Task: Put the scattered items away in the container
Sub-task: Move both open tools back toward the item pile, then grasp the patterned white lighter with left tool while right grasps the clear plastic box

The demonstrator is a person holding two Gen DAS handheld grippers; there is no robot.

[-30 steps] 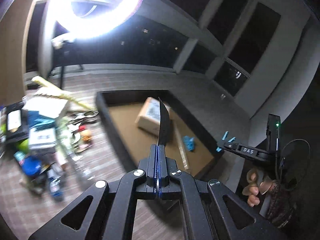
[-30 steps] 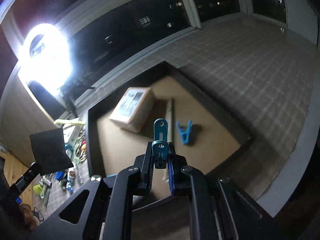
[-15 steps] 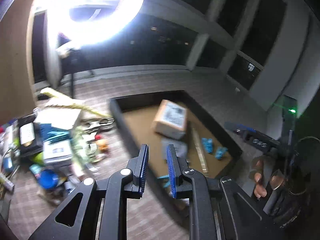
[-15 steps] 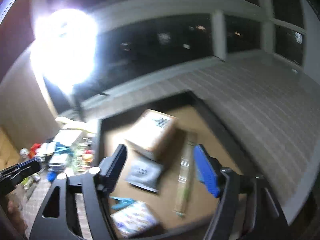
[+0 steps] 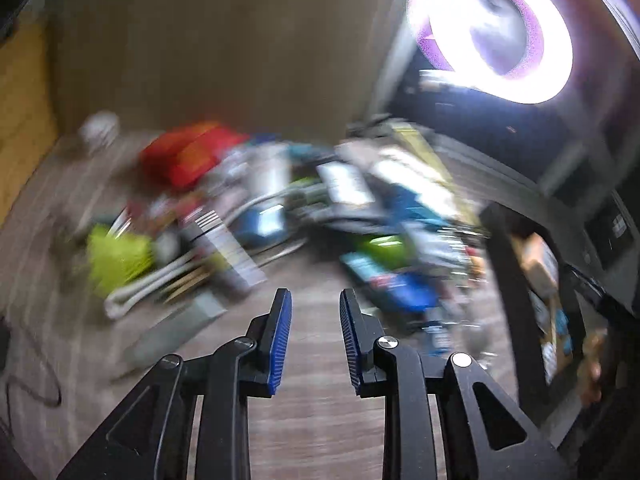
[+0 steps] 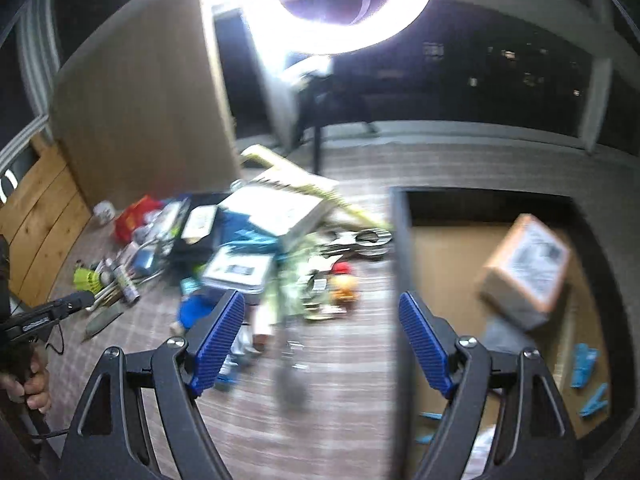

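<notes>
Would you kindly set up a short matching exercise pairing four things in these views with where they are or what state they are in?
Things:
1. cardboard box
2. blue clothespins
3. right gripper
4. ring light

Places or states:
A. glowing overhead
B. open, holding nothing
C. tilted inside the container, towards its far end
D. on the container floor, nearer the camera

Pairs: 1-C, 2-D, 3-B, 4-A

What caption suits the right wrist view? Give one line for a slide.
Open right hand-held gripper hovers between the floor clutter and the black tray holding a cardboard box.
</notes>
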